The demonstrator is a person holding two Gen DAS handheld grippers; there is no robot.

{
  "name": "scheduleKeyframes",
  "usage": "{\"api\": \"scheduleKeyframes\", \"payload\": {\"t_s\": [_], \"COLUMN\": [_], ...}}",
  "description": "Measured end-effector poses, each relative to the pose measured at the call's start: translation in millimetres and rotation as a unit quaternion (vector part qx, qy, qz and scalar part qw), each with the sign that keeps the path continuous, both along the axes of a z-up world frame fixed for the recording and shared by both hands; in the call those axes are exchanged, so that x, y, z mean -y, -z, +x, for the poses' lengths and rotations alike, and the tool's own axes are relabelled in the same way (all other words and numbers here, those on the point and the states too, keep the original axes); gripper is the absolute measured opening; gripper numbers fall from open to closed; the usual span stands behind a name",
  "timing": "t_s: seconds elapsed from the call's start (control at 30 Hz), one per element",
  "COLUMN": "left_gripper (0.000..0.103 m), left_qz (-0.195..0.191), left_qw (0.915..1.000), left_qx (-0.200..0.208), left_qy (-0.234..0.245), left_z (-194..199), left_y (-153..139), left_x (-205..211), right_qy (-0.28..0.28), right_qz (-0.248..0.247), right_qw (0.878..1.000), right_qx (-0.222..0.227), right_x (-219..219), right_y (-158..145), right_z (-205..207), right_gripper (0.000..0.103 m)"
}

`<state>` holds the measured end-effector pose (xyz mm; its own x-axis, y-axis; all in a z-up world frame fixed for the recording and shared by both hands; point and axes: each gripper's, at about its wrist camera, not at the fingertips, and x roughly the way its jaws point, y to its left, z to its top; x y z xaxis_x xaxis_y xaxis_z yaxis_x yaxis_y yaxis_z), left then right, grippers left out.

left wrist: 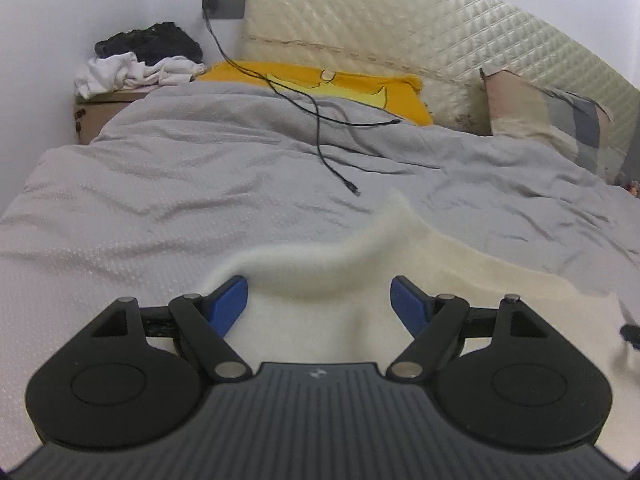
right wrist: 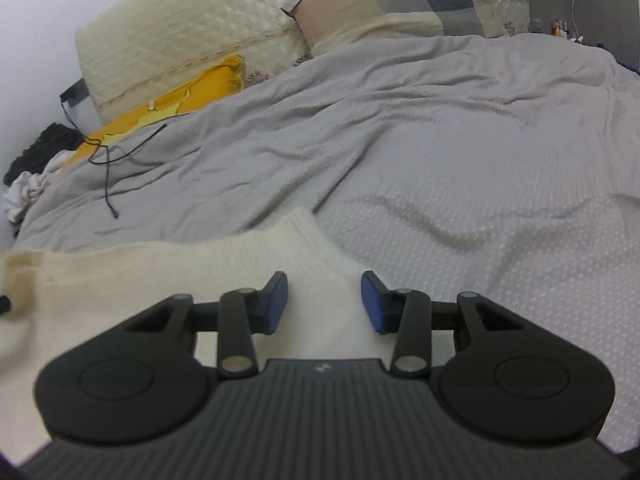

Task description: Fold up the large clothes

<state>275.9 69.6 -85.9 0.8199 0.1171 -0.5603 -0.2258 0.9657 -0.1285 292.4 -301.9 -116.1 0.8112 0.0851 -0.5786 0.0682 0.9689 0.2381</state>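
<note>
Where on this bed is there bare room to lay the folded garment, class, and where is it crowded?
Free: the grey bedspread between the cream garment and the patchwork pillow, and the stretch left of the garment in the left wrist view. Crowded: the black cables by the yellow pillow, and the clothes heap in the corner.

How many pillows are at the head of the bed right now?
2: a yellow pillow on the left against the quilted cream headboard, and a patchwork pink-and-grey pillow on the right. Others may lie under the grey blanket.
</note>
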Motion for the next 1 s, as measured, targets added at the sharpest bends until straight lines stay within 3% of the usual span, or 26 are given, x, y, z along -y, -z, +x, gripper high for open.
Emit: {"api": "scheduleKeyframes", "payload": {"t_s": [0.17, 0.33, 0.47, 0.67, 0.77, 1.0], "left_gripper": [0.082, 0.088, 0.088, 0.088, 0.088, 0.088], "left_qz": [-0.022, -0.015, 0.0, -0.017, 0.013, 0.014], "left_qw": [0.9992, 0.9979, 0.9986, 0.9964, 0.994, 0.9855], "left_qx": [-0.031, -0.06, -0.048, -0.021, 0.0, 0.005], "left_qy": [-0.013, 0.021, 0.024, 0.08, 0.109, 0.169], "left_z": [13, 21, 7, -32, -61, -125], "left_y": [15, 22, 13, -9, -21, -39], "left_x": [-12, -9, 2, 29, 51, 82], "right_qy": [-0.002, -0.004, 0.0, -0.032, -0.059, -0.094], "right_qz": [-0.005, -0.005, 0.011, 0.019, 0.023, 0.004], "right_qw": [1.0, 1.0, 1.0, 0.999, 0.998, 0.995], "right_qx": [-0.02, -0.022, -0.005, 0.017, 0.03, 0.044], "right_x": [-4, -5, -4, -17, -25, -45], "right_y": [3, 1, -12, -38, -52, -68], "right_z": [6, 3, -17, -62, -88, -148], "right_gripper": [0.043, 0.044, 0.045, 0.047, 0.047, 0.047]}}
